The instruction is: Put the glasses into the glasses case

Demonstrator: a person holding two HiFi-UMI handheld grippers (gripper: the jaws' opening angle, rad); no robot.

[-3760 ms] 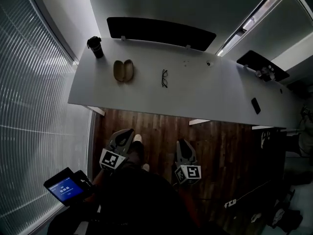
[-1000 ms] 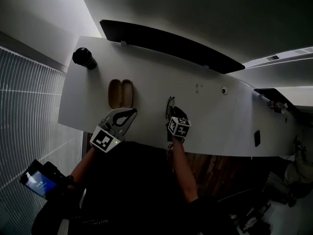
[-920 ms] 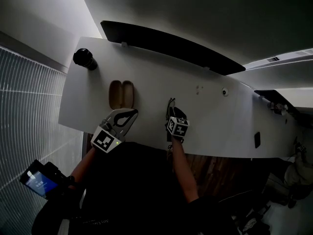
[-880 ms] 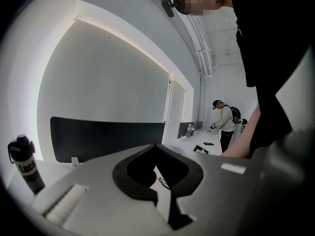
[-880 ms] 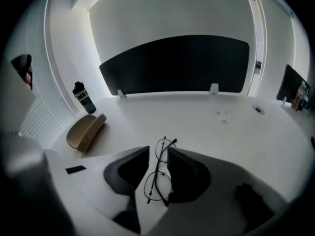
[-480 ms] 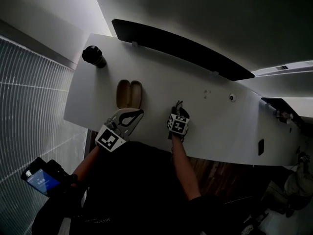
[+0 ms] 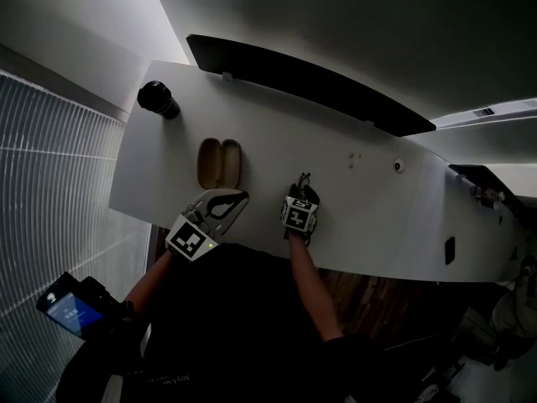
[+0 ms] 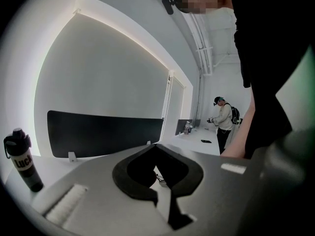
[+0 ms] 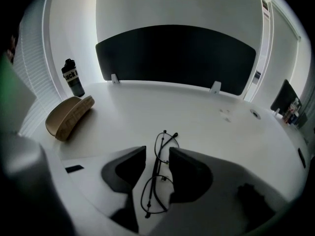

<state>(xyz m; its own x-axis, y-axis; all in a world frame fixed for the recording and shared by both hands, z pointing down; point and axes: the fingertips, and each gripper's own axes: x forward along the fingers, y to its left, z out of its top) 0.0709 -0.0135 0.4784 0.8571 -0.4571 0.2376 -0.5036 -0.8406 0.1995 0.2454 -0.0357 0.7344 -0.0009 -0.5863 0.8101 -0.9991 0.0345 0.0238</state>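
The thin-rimmed glasses point(image 9: 158, 173) lie folded open on the white table point(image 7: 168, 166), partly hidden under my right gripper point(image 7: 300, 193) in the head view. In the right gripper view that gripper point(image 9: 157, 151) points steeply down with its jaws open, one on each side of the frame and not pressing it. The tan glasses case point(image 7: 219, 163) lies open to the left, also seen as the case point(image 9: 69, 116). My left gripper point(image 7: 242, 196) hovers at the table's near edge below the case, jaws shut on nothing point(image 8: 155, 147).
A black bottle point(image 7: 157, 99) stands at the table's far left corner. A long black panel point(image 7: 302, 74) runs along the back edge. A dark phone point(image 7: 449, 250) lies far right. A person point(image 8: 225, 119) stands in the distance. The near edge is just under both grippers.
The right gripper has sunk onto the glasses and its jaws have spread around the frame. The left gripper has stayed by the table edge.
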